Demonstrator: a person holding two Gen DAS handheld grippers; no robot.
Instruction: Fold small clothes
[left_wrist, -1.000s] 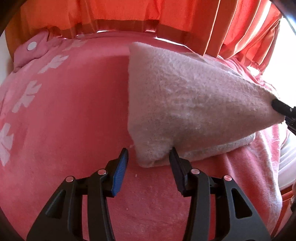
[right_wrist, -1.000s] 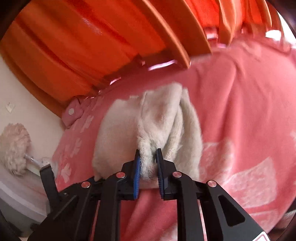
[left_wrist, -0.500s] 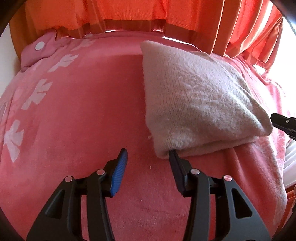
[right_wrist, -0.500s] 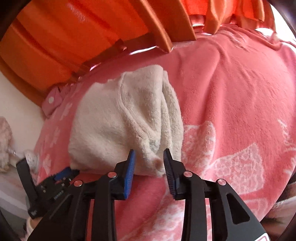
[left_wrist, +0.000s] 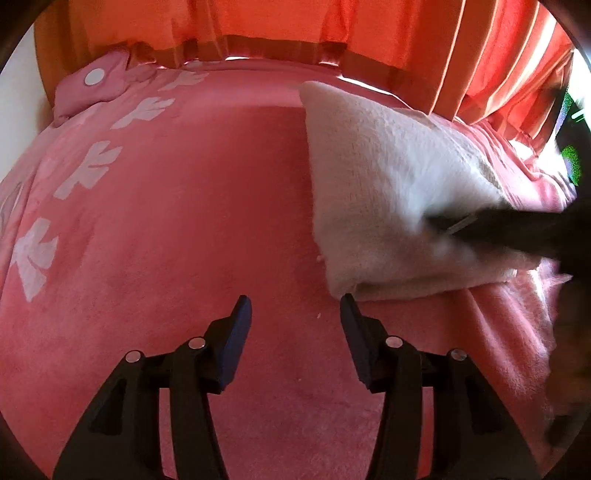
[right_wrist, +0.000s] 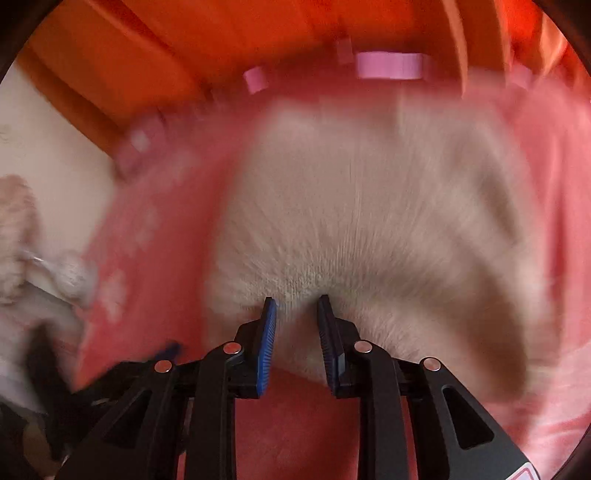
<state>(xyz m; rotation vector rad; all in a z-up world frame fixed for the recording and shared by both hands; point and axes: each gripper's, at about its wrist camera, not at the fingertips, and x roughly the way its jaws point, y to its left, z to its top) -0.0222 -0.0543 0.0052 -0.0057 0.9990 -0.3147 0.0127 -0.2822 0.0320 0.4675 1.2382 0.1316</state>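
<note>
A folded cream fleece garment (left_wrist: 388, 192) lies on the pink blanket (left_wrist: 184, 221); it also shows, blurred, in the right wrist view (right_wrist: 369, 206). My left gripper (left_wrist: 295, 306) is open and empty, its right fingertip just at the garment's near corner. My right gripper (right_wrist: 295, 306) is open, its fingertips against the garment's near edge with fleece between the jaws. In the left wrist view the right gripper (left_wrist: 517, 229) shows as a dark blurred shape lying over the garment's right side.
Orange curtains (left_wrist: 332, 33) hang behind the blanket. A pink pillow with a white dot (left_wrist: 92, 88) lies at the far left. A cream wall (right_wrist: 44, 147) and a fluffy white object (right_wrist: 22, 236) are at the left in the right wrist view.
My right gripper let go of the garment, which dropped flat and folded, then moved fast forward onto it. My left gripper stayed open and drew back slightly.
</note>
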